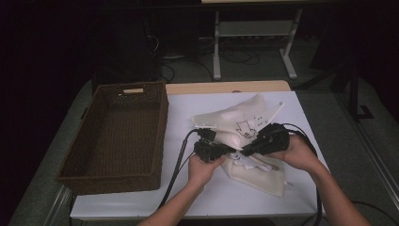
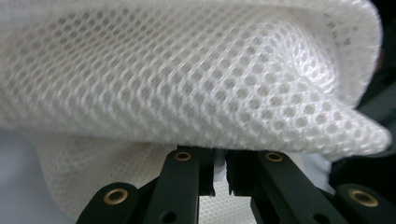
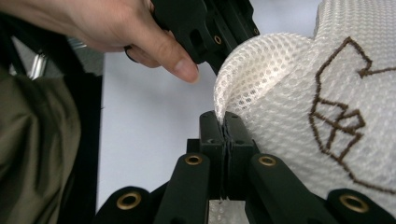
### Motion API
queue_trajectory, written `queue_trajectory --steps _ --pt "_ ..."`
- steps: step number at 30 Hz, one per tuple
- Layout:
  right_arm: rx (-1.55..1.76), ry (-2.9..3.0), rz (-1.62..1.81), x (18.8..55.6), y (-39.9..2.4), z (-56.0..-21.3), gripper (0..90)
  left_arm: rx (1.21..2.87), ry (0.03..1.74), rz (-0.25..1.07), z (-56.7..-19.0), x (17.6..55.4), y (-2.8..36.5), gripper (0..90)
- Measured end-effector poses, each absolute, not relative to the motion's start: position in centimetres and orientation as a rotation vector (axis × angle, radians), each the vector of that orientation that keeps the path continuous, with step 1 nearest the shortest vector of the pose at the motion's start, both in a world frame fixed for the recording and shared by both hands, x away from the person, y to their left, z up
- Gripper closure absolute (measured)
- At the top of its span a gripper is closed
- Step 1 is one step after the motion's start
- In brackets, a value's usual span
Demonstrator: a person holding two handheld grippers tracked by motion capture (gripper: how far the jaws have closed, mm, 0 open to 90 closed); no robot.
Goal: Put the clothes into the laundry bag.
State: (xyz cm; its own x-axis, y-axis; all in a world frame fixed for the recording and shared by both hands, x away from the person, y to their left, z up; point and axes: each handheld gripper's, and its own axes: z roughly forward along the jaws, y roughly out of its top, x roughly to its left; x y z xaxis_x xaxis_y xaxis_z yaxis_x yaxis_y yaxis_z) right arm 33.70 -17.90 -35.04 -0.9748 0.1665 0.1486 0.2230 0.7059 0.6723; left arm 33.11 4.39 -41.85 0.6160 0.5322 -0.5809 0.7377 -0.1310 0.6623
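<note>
Mesh bag (image 1: 244, 136) lies mid-table, right of the wicker basket (image 1: 117, 136), between both tools: right gripper (image 3: 225, 122) pinches its edge fold, left gripper (image 2: 219, 179) stands nearly closed beneath its overhanging fold, grip unconfirmed.

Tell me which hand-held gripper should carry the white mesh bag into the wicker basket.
Left, probably. The left hand-held gripper is nearer the wicker basket, with jaws closed at the mesh bag. The right hand-held gripper, clamped on its edge, would have to cross over.

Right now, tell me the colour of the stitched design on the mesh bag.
Dark brown stitched design on the white mesh bag; clearest in the right gripper view.
</note>
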Motion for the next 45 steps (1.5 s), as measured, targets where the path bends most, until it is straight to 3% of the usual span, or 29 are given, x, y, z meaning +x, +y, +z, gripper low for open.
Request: queue_trajectory --steps 11,18,29,37,45 --pt "-0.304 -2.737 -1.214 33.0 -19.2 -34.4 88.8 1.701 1.124 -0.189 -43.3 35.7 1.0 82.6" --pt "-0.294 -2.733 -1.207 33.2 -19.2 -35.2 88.7 1.807 1.071 -0.106 -42.0 34.2 3.4 83.7" --pt "-0.088 -2.727 -1.131 33.6 -14.5 -34.1 88.7 1.744 1.062 -0.151 -42.1 29.0 7.4 83.8" --pt "-0.094 -2.738 -1.11 33.4 -15.3 -33.9 88.7 1.697 1.046 -0.238 -43.3 30.9 2.5 83.8" --pt "-0.208 -2.703 -1.19 33.0 -19.7 -34.6 88.7 1.597 1.151 -0.124 -44.4 34.4 -0.1 83.8"
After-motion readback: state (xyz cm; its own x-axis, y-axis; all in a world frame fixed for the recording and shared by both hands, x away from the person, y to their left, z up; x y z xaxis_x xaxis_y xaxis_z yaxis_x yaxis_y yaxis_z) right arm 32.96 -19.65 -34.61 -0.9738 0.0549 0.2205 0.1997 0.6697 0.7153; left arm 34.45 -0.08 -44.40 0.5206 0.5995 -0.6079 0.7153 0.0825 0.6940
